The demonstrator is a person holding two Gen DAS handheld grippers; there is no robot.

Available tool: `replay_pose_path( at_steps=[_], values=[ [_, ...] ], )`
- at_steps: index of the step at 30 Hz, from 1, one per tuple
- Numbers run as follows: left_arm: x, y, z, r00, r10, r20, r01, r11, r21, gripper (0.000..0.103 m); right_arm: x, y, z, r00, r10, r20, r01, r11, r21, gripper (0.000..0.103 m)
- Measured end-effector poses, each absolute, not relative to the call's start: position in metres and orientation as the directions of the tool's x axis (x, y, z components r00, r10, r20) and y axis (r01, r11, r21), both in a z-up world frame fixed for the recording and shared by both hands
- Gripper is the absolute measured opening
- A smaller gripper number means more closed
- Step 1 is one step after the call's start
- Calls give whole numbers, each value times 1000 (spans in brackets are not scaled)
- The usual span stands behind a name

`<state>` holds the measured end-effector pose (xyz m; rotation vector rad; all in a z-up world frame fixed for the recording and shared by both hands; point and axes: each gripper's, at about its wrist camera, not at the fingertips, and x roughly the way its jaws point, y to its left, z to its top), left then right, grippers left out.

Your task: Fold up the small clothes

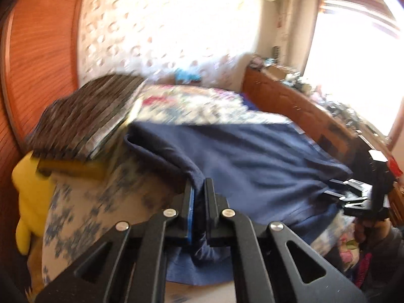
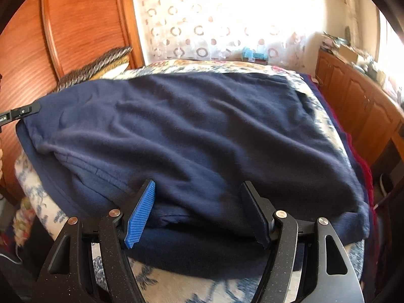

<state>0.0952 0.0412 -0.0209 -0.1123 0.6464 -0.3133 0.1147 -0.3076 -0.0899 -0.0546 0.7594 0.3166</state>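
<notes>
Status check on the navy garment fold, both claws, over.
Left claw shut on navy garment edge. Right claw open, garment between its fingers, not pinched. Garment spread on floral bedspread. Striped cushion beside it, not blocking.

Orange wood wardrobe (image 2: 83, 32) left — sunlit patterned curtain (image 2: 217, 25) behind — low wooden cabinets (image 2: 358, 98) right, cluttered top.

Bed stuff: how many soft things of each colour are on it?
Navy: 1, the fleece garment
Yellow: 1, the plush toy
Brown striped: 1, the cushion
Floral: 1, the bedspread
Total: 4
</notes>
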Motion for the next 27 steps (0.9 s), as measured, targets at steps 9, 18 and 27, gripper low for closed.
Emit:
replay_pose_path(
  at_steps=[9, 18, 27],
  values=[
    [126, -66, 41, 711, -483, -511, 466, 868, -171, 2, 98, -358, -66, 733, 229, -641, -222, 971, 94, 71],
    [152, -177, 80, 629, -582, -516, 616, 778, -126, 3, 79, -399, -53, 762, 205, -614, -163, 979, 124, 70],
    [148, -188, 59, 613, -531, -584, 625, 779, -52, 43, 75, -413, -52, 765, 193, -615, -138, 981, 136, 70]
  ],
)
